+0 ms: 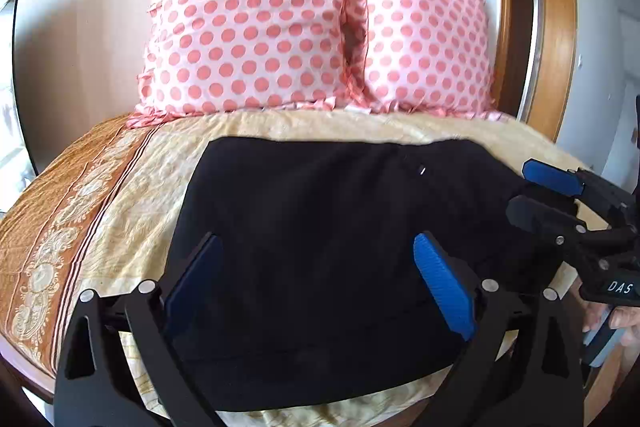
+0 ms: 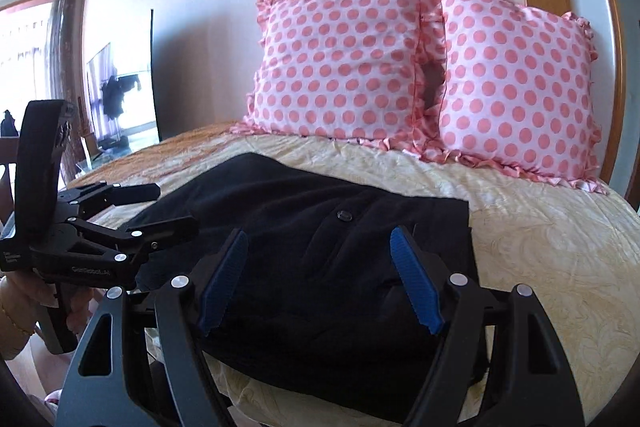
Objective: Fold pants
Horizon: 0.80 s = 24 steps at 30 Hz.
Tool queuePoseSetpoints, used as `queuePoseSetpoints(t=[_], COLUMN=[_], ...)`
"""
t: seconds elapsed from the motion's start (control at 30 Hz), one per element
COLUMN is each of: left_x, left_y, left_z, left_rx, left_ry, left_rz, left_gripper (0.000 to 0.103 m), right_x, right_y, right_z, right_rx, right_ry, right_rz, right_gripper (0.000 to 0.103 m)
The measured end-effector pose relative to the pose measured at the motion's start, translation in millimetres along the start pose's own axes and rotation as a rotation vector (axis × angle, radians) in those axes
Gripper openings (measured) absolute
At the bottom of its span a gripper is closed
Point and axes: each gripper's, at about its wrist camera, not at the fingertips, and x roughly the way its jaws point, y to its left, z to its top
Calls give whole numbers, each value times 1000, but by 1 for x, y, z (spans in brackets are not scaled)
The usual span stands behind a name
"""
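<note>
Black pants [image 1: 328, 251] lie folded in a flat block on the cream bedspread, near the bed's front edge; they also show in the right wrist view [image 2: 320, 267], with a small button on top. My left gripper [image 1: 316, 247] is open, its blue pads [image 1: 444, 287] spread above the pants, holding nothing. My right gripper [image 2: 318, 247] is open too, over the pants' near right part. Each gripper shows in the other's view: the right one [image 1: 532, 187] at the pants' right end, the left one [image 2: 164, 209] at their left end.
Two pink polka-dot pillows [image 1: 256, 27] [image 2: 516, 83] stand against the wall at the head of the bed. The cream bedspread [image 2: 540, 251] has an orange patterned border [image 1: 68, 227] on the left. A wooden door frame [image 1: 560, 39] is at the right.
</note>
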Motion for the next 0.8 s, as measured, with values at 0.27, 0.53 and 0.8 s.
queuePoseSetpoints(t=[0.27, 0.53, 0.8], left_x=[17, 10, 7], left_y=[13, 15, 18], left_z=[-16, -25, -26], left_rx=[-20, 7, 7], left_ry=[76, 39, 35], left_rz=[-8, -35, -65], left_gripper=[101, 101, 101], right_x=[13, 3, 65], right_y=[0, -109, -165], right_z=[-26, 29, 21], right_rx=[24, 427, 657], right_ry=[107, 103, 329], right_rz=[-55, 122, 184], right_gripper=[77, 80, 68])
